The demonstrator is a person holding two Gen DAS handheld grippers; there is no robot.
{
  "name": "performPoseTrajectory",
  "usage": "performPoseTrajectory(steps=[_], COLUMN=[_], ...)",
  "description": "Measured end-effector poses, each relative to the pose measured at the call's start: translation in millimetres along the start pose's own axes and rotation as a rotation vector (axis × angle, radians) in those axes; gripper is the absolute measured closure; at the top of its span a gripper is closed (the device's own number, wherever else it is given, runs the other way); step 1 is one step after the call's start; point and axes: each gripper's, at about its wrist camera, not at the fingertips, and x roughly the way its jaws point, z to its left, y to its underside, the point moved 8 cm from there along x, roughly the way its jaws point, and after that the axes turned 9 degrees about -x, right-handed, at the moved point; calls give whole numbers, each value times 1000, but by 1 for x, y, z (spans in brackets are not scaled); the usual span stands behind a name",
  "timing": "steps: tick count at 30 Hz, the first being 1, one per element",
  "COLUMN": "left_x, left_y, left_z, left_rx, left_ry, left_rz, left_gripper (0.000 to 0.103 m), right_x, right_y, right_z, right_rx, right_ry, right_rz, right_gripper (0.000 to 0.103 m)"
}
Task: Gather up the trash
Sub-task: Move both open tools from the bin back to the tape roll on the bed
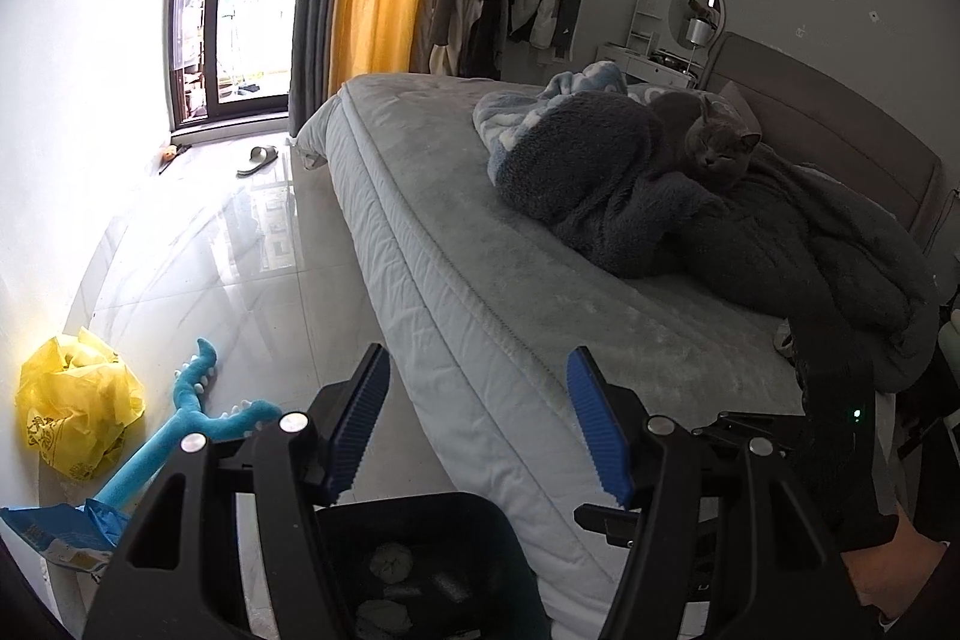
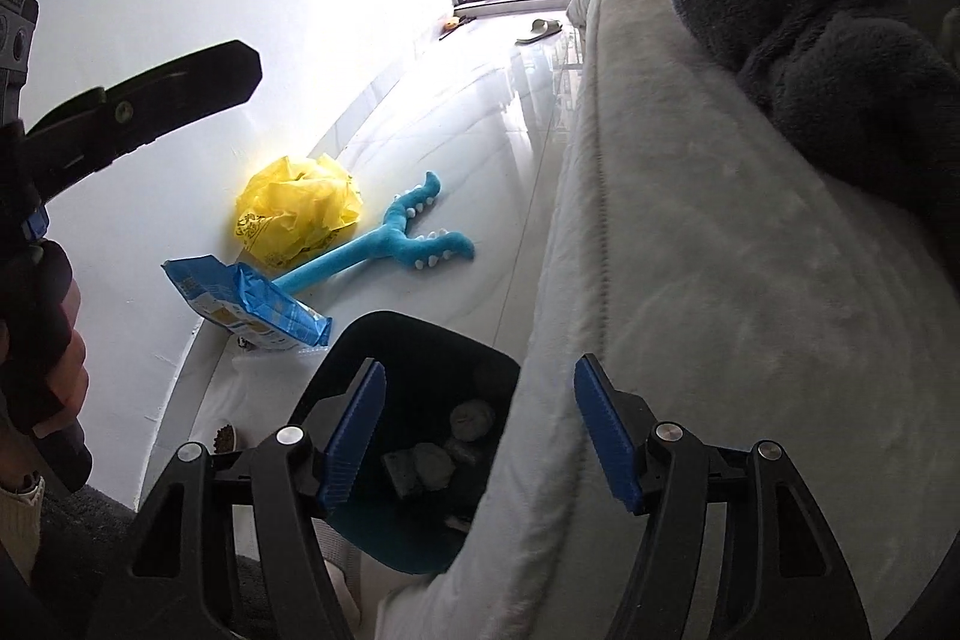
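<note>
A dark bin [image 2: 360, 340] stands on the floor against the bed, with several crumpled paper wads [image 2: 471, 418] in it; it also shows in the left wrist view [image 1: 468, 514]. A crumpled yellow plastic bag [image 2: 300, 211] and a blue packet [image 2: 246, 304] lie by the wall; both show in the left wrist view, the bag [image 1: 78, 400] and the packet [image 1: 54, 529]. My left gripper [image 1: 474, 421] is open and empty above the bin and mattress edge. My right gripper [image 2: 477, 433] is open and empty over the bin's right rim.
A blue plush toy [image 2: 390, 244] lies on the tiled floor [image 2: 480, 130]. The bed [image 1: 480, 244] holds a dark blanket [image 1: 690, 220] and a grey cat [image 1: 714, 142]. A slipper [image 1: 258, 157] lies near the balcony door. A small bowl [image 2: 227, 439] sits beside the bin.
</note>
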Motion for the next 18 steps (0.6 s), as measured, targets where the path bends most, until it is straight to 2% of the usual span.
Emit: performPoseTrajectory(steps=[18], left_x=[39], left_y=[11], left_z=[-80], left_rx=[56], left_ry=[69], left_rz=[46], left_gripper=[36], right_x=[-53], right_y=[44], right_z=[-89], right_rx=[76], right_ry=[130], right_rz=[-33], right_gripper=[36])
